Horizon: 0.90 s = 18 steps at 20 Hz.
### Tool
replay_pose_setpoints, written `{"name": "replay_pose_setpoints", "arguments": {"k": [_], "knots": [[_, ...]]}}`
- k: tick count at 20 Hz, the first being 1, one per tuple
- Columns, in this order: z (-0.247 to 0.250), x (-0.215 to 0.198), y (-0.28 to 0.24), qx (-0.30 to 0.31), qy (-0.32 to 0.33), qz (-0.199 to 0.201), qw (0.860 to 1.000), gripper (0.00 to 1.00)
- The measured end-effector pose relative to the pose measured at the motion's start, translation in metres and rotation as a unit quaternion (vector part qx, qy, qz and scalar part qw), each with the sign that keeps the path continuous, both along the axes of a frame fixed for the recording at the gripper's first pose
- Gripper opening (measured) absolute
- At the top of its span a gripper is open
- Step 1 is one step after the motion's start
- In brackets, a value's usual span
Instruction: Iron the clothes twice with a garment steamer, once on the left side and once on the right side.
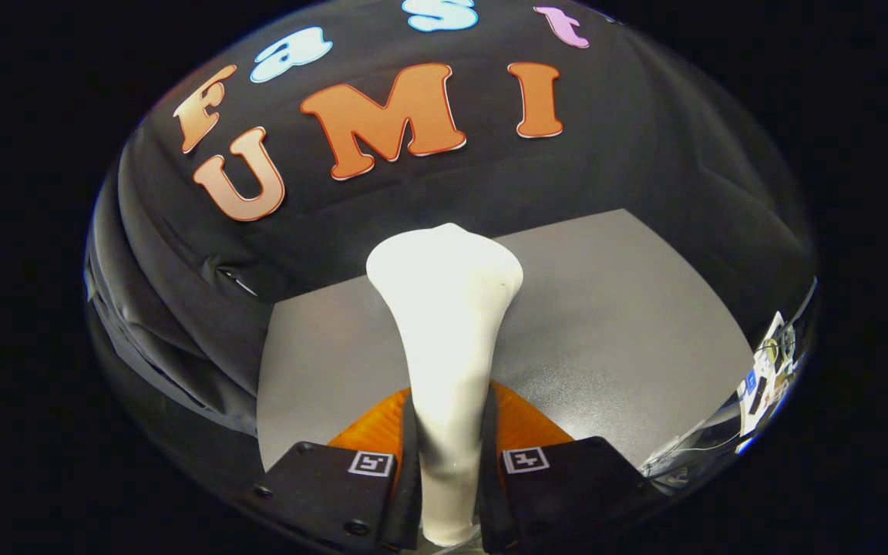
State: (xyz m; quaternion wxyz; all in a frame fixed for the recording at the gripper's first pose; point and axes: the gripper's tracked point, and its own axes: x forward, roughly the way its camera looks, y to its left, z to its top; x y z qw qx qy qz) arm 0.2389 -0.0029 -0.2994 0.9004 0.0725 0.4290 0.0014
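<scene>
Gripper [448, 432] pinches one white garment steamer [448, 308] above one grey table [613, 324].

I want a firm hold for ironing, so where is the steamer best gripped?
Grip the steamer on its slim handle, fingers closing from either side, as the hand-held gripper holds it now. The neck narrows there, while the head flares wide beyond the fingers, over the grey table.
</scene>
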Motion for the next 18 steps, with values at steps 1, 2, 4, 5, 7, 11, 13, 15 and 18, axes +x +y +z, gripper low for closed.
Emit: {"name": "replay_pose_setpoints", "arguments": {"k": [1,2,4,5,7,11,13,15,18], "knots": [[0.01,-0.001,0.0,-0.006,-0.018,-0.005,1.0,0.38],[0.021,-0.003,0.002,-0.013,-0.034,-0.005,0.999,0.38],[0.037,-0.017,0.007,-0.015,-0.059,-0.007,0.998,0.37],[0.046,-0.025,0.011,-0.014,-0.068,-0.008,0.998,0.37],[0.059,-0.038,0.016,-0.013,-0.088,-0.011,0.996,0.37],[0.092,-0.064,0.033,-0.019,-0.129,-0.013,0.991,0.37],[0.108,-0.077,0.045,-0.016,-0.148,-0.012,0.989,0.37],[0.121,-0.091,0.057,-0.021,-0.166,-0.011,0.986,0.37],[0.142,-0.11,0.08,-0.03,-0.189,-0.003,0.981,0.37]]}}
